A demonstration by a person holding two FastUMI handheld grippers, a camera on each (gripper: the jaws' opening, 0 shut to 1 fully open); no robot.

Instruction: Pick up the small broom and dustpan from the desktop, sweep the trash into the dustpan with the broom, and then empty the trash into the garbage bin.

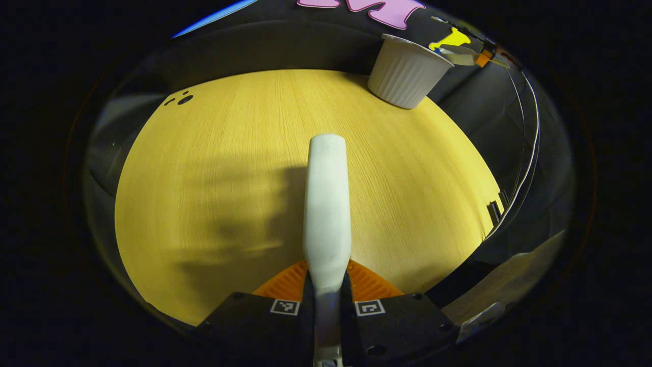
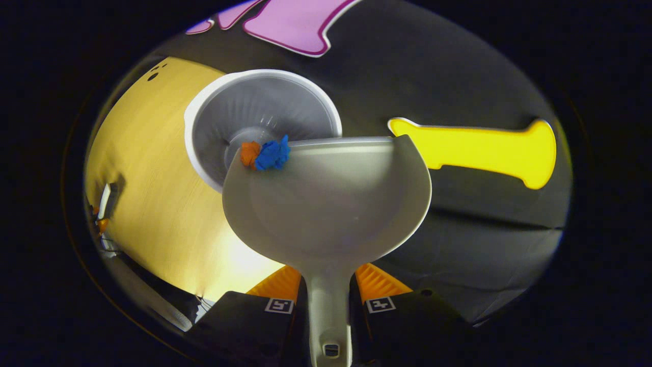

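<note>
In the left gripper view, the left tongs [image 1: 326, 298] are clamped on the white handle of the small broom [image 1: 326, 214], which sticks straight out over the bare yellow wooden worktop [image 1: 214, 193] (the bristles are out of sight). Further right, at the worktop's far edge, stands the white ribbed garbage bin [image 1: 406, 71].

In the right gripper view, the same bin [image 2: 254, 114] appears left of centre, seen from above with its mouth open. The right tongs [image 2: 326, 300] grip the dustpan [image 2: 331, 204] by its handle, with the pan's front edge over the bin's rim. An orange scrap [image 2: 249, 153] and a blue scrap [image 2: 272, 154] of crumpled trash sit at that edge.
</note>
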